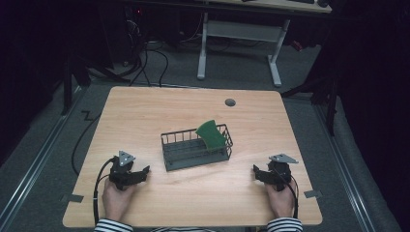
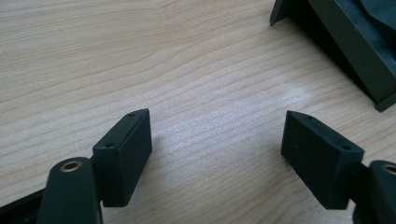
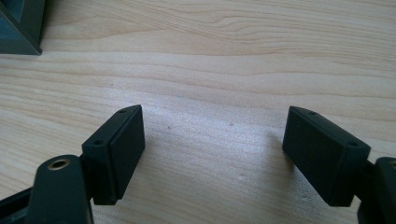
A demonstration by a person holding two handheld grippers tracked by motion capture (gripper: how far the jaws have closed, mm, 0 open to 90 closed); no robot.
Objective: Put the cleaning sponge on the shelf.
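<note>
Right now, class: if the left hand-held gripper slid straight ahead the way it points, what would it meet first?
Probably the dark wire rack. The left hand-held gripper lies open on the table, aimed toward the rack's near left corner, though it might just pass it.

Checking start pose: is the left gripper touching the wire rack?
Apart. The high view shows bare table between the left gripper and the wire rack; in the left gripper view its open jaws hold nothing.

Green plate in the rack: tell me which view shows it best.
The high view: the green plate is seen whole, leaning in the wire rack at its right end. The left gripper view catches just a corner of the rack, the right gripper view likewise; neither clearly shows the plate.
</note>
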